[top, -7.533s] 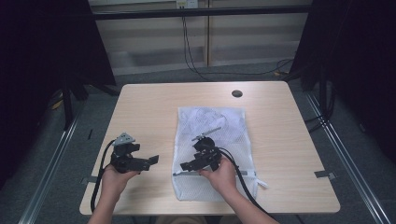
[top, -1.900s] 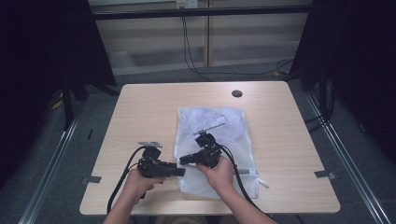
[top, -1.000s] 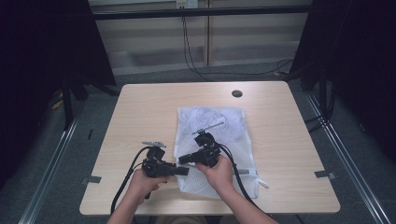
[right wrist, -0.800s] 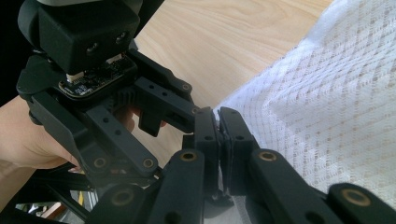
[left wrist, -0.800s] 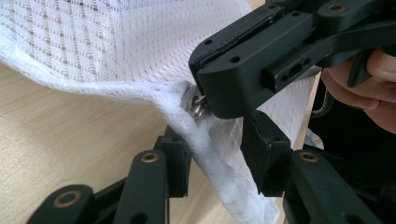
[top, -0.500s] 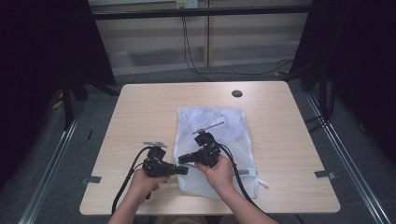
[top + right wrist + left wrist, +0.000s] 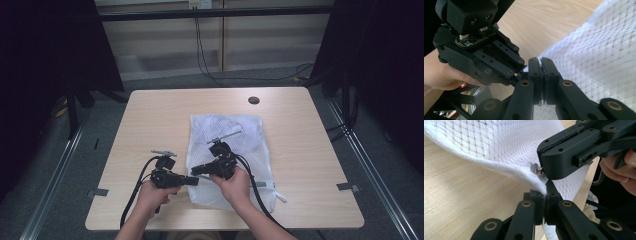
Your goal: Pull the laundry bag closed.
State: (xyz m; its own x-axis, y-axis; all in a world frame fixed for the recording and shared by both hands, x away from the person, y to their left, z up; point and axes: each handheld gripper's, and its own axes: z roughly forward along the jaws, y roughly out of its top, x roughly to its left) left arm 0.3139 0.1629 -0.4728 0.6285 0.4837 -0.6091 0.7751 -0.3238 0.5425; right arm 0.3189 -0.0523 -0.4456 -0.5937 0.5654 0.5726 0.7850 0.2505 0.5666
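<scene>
A white mesh bag [image 7: 240, 145] lies flat on the wooden table [image 7: 150, 125], right of centre. Both grippers meet at its front left edge. My left gripper [image 7: 194, 180] has just been closing its jaws, and the bag's raised edge [image 7: 534, 180] is pinched between them [image 7: 545, 196]. My right gripper [image 7: 196, 170] comes from the other side, shut on the same edge [image 7: 540, 63]. In the left gripper view a small metal piece [image 7: 537, 169] shows at the right gripper's tip [image 7: 542, 171]. The left gripper [image 7: 522, 70] points at the right one, tip to tip.
A dark round hole [image 7: 254, 100] sits in the table near its far edge. The bag's zipper tail [image 7: 276, 196] sticks out at the front right corner. Black cables trail from both grippers toward the front edge. Bare wood lies to the left and the far side.
Since the oldest frame the left hand has moved right, from the bare table to the bag's left edge. Over the last second both hands have kept still there.
</scene>
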